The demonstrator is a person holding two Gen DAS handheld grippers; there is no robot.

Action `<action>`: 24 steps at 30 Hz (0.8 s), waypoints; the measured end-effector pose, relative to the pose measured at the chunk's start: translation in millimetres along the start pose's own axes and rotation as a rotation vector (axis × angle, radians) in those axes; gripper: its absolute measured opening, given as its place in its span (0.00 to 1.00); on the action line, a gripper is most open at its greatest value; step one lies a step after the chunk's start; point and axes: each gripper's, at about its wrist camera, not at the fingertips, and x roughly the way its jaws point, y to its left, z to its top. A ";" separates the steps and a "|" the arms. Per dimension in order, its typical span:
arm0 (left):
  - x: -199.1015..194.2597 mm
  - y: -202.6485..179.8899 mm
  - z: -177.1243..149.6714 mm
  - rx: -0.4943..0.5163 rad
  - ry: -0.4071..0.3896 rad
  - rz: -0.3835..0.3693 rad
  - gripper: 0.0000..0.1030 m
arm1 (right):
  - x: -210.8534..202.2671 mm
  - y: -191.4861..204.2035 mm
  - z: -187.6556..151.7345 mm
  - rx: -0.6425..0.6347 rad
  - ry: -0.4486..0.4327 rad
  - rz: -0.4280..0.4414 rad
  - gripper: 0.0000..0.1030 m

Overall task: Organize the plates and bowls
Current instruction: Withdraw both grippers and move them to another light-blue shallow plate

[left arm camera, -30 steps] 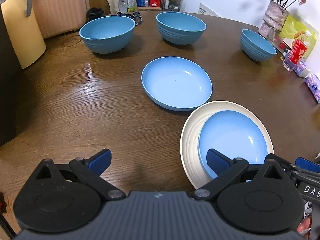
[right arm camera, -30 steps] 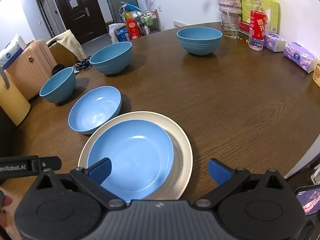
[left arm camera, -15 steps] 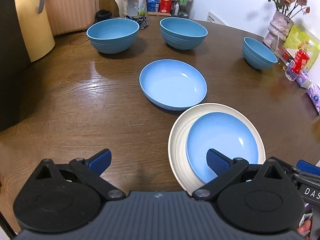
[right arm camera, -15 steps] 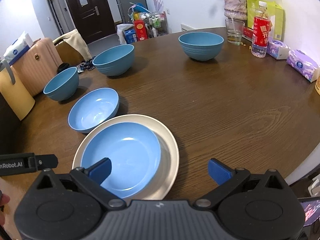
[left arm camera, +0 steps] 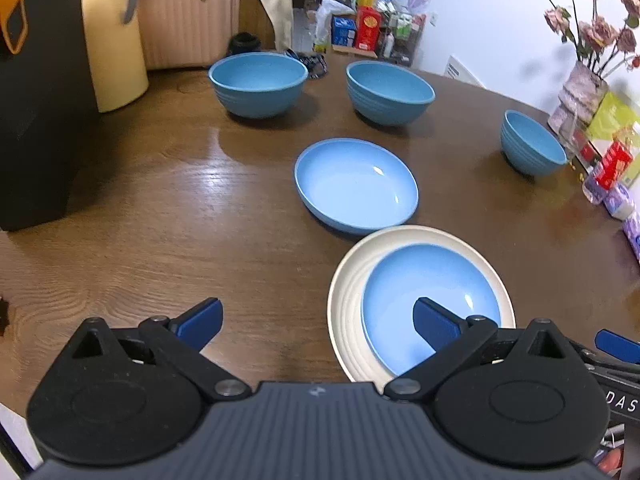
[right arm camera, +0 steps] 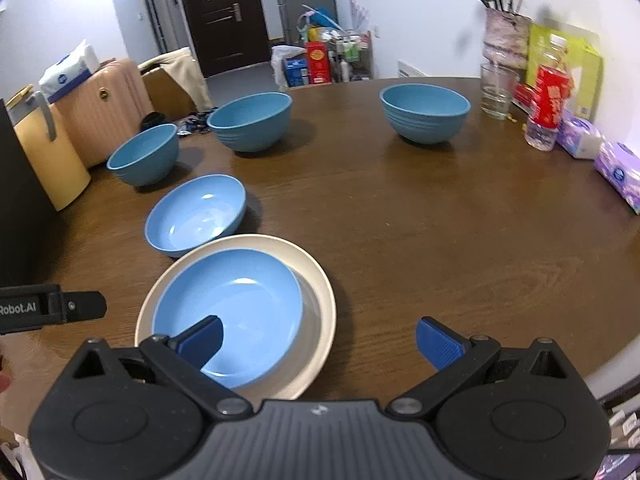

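Observation:
A light blue plate (left arm camera: 424,296) (right arm camera: 240,304) lies inside a cream plate (left arm camera: 344,292) (right arm camera: 320,304) near the table's front edge. Just behind them sits a second shallow blue plate (left arm camera: 354,184) (right arm camera: 196,212). Three deeper blue bowls stand farther back: one on the left (left arm camera: 258,82) (right arm camera: 144,156), one in the middle (left arm camera: 390,90) (right arm camera: 250,120), one on the right (left arm camera: 530,144) (right arm camera: 424,110). My left gripper (left arm camera: 318,322) is open and empty, to the left of the stacked plates. My right gripper (right arm camera: 320,340) is open and empty over their near right rim.
The round wooden table (right arm camera: 440,220) carries a vase of flowers (right arm camera: 504,36), a glass (right arm camera: 496,90), a red-labelled bottle (right arm camera: 548,104) and tissue packs (right arm camera: 618,170) at the right. A black box (left arm camera: 40,100) stands at the left edge, suitcases (left arm camera: 184,12) beyond it.
Both grippers have drawn back and risen from the stacked plates, so the dishes look smaller and farther off. The dishes have not moved. Both grippers stayed open.

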 end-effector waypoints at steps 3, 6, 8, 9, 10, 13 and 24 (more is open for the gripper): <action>-4.8 5.4 7.8 -0.016 -0.016 0.013 1.00 | 0.5 6.9 7.7 -0.017 -0.003 0.016 1.00; -9.1 11.0 18.8 -0.016 -0.039 0.023 1.00 | 2.5 15.4 15.3 -0.027 -0.002 0.033 1.00; -9.4 14.5 27.8 -0.015 -0.047 0.026 1.00 | 3.6 20.7 20.5 -0.033 -0.005 0.034 1.00; -9.0 16.2 33.0 -0.013 -0.049 0.027 1.00 | 4.0 23.0 24.1 -0.032 -0.006 0.032 1.00; -7.9 17.7 37.7 -0.010 -0.050 0.025 1.00 | 4.9 24.3 27.7 -0.025 -0.008 0.033 1.00; -5.7 23.0 47.5 -0.001 -0.058 0.023 1.00 | 8.7 27.9 36.0 -0.004 -0.005 0.030 1.00; 20.0 30.3 79.1 0.051 -0.009 0.013 1.00 | 29.9 47.8 57.9 0.021 0.031 0.001 1.00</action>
